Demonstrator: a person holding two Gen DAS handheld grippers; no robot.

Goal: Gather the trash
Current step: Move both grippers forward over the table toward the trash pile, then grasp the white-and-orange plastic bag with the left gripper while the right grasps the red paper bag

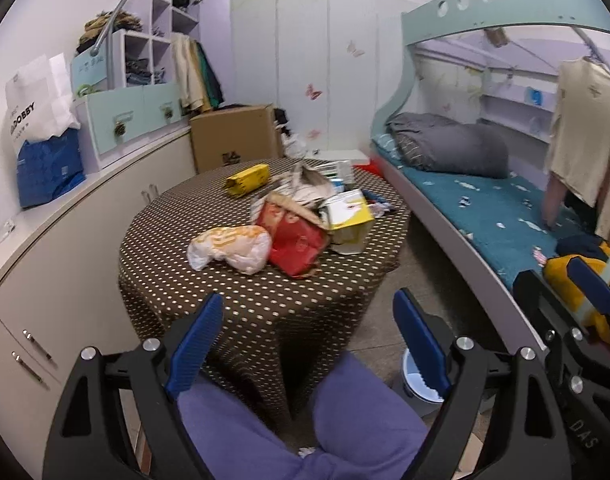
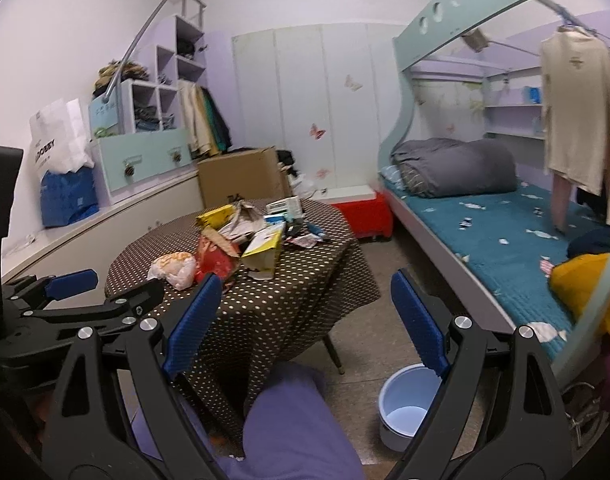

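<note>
A heap of trash lies on the round table with the brown dotted cloth (image 1: 241, 312): a crumpled white and orange plastic bag (image 1: 229, 248), a red bag (image 1: 297, 246), a yellow and white carton (image 1: 349, 218), a yellow box (image 1: 247, 178) and torn papers (image 1: 305, 184). My left gripper (image 1: 305, 304) hangs open over the table's near edge, short of the heap and holding nothing. My right gripper (image 2: 305, 282) is open too, farther back, with the plastic bag (image 2: 175, 268) ahead on its left. A pale blue bin (image 2: 409, 404) stands on the floor to the right of the table.
A person's knees in purple trousers (image 1: 345, 412) sit below the grippers. A bunk bed with a teal mattress (image 1: 485, 208) runs along the right. White cabinets (image 1: 65, 240) line the left wall. A cardboard box (image 1: 233, 136) and a red stool (image 2: 361, 208) stand behind the table.
</note>
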